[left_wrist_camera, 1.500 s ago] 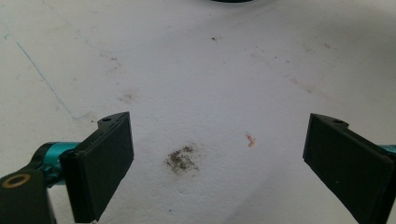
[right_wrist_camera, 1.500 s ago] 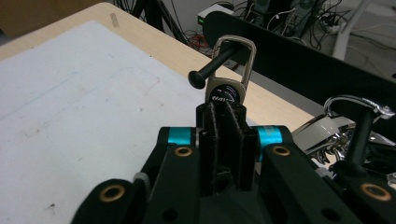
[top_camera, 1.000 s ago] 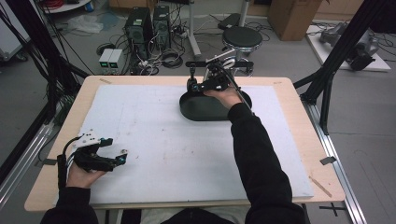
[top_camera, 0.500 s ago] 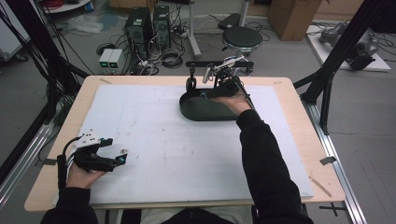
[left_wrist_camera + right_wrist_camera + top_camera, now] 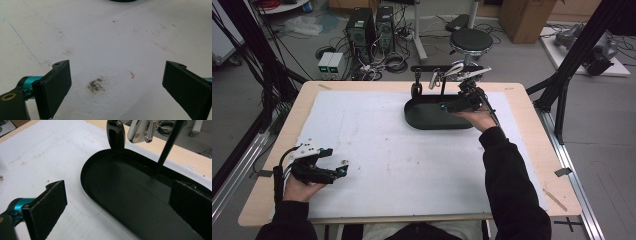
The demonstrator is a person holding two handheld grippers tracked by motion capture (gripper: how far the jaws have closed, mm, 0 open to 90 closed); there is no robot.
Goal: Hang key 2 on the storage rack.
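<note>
A wooden table [image 5: 532, 150] carries a white sheet [image 5: 387, 150], and toward its far right side sits a black oval tray [image 5: 432, 117] with a stand rising from its back edge, where a black utensil [image 5: 115, 133] and a shiny metal utensil [image 5: 140, 131] hang from the crossbar. The right gripper [image 5: 457, 106] hovers over the tray's right part, jaws wide apart and holding nothing. The left gripper [image 5: 334, 170] rests near the table's front left corner, well apart from the tray, jaws likewise spread above the bare sheet.

Even overhead light is washing the white counter [image 5: 377, 150] bright; shadows are lying soft; the tray [image 5: 130, 195] is glaring faintly.
</note>
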